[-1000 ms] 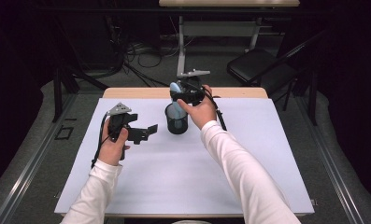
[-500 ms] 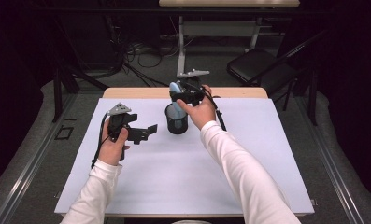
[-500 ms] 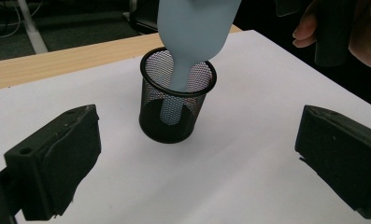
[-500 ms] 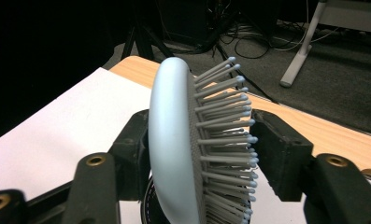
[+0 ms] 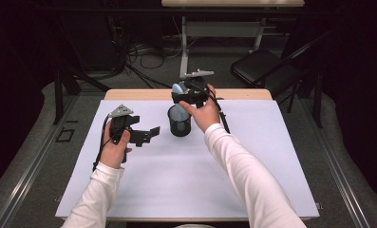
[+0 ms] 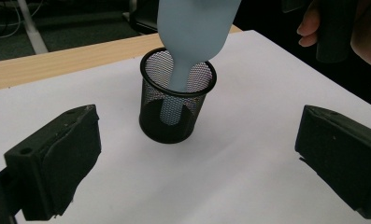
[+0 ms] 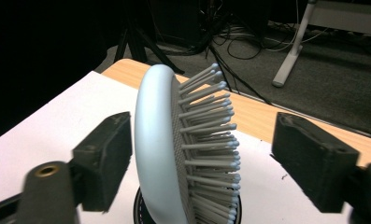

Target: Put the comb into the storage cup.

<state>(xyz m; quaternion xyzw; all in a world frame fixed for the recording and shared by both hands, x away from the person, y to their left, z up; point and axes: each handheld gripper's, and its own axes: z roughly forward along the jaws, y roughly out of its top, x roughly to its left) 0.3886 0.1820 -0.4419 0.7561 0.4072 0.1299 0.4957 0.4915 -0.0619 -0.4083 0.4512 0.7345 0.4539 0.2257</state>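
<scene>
At the left of the bench (image 5: pixel 129 199), the left tool (image 5: pixel 148 135) hangs low over the white sheet, jaws spread wide and empty, aimed toward the single black mesh cup (image 5: pixel 180 121) just to its right. One pale blue hairbrush (image 5: pixel 178 97) stands handle-down in that cup, its long axis close to upright and tipped slightly, the bristled head rising above the rim. Directly over the cup, the right tool (image 5: pixel 188 94) brackets the brush head: its jaws have just been opening, and in the right gripper view the pads stand clear of the head on both sides, the brush (image 7: pixel 174 154) between them but no longer pinched. The right hand (image 5: pixel 202 111) is therefore the nearer one, with the brush straight below and ahead of its tool; a clean retreat looks to depend on lifting away without snagging the bristles. Count: one brush, one cup, two tools.
</scene>
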